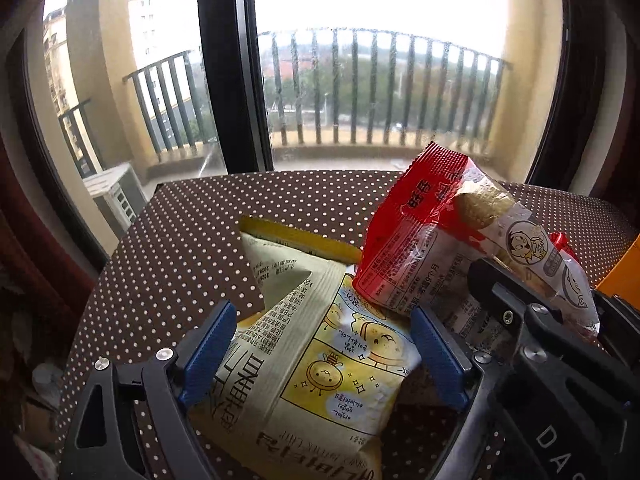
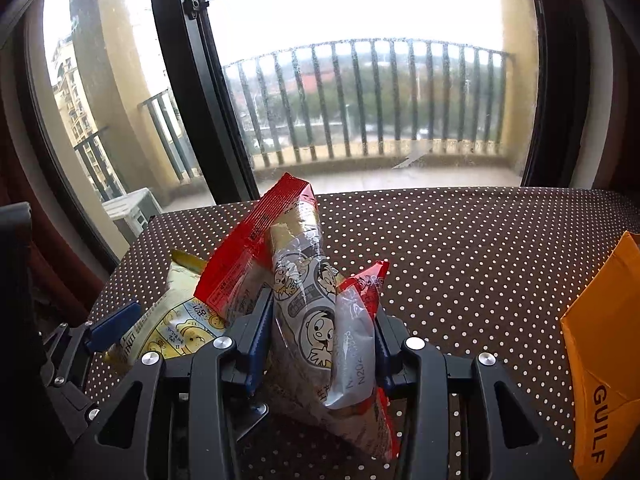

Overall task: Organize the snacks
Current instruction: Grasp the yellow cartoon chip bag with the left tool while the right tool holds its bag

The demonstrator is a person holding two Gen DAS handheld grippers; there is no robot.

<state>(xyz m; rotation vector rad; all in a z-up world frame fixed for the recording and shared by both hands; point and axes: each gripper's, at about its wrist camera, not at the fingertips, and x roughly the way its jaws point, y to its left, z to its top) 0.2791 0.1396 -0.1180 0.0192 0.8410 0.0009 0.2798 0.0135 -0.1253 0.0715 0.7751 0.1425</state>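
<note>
A cream-and-yellow snack bag (image 1: 328,380) with cartoon panels lies low over the polka-dot tablecloth (image 1: 180,260). It fills the space between the blue pads of my left gripper (image 1: 324,346), which touch it on both sides with the jaws wide. My right gripper (image 2: 320,326) is shut on a red-and-clear snack pack (image 2: 308,308) printed with a cartoon boy and holds it upright. In the left wrist view that red pack (image 1: 420,240) leans over the yellow bag's right side. The right wrist view shows the yellow bag (image 2: 176,320) just left of the red pack.
An orange carton (image 2: 600,360) marked GULF stands at the right edge of the table, its corner (image 1: 624,276) showing in the left wrist view. The tablecloth (image 2: 460,260) stretches back to a large window with a black frame (image 1: 232,80); a balcony railing is outside.
</note>
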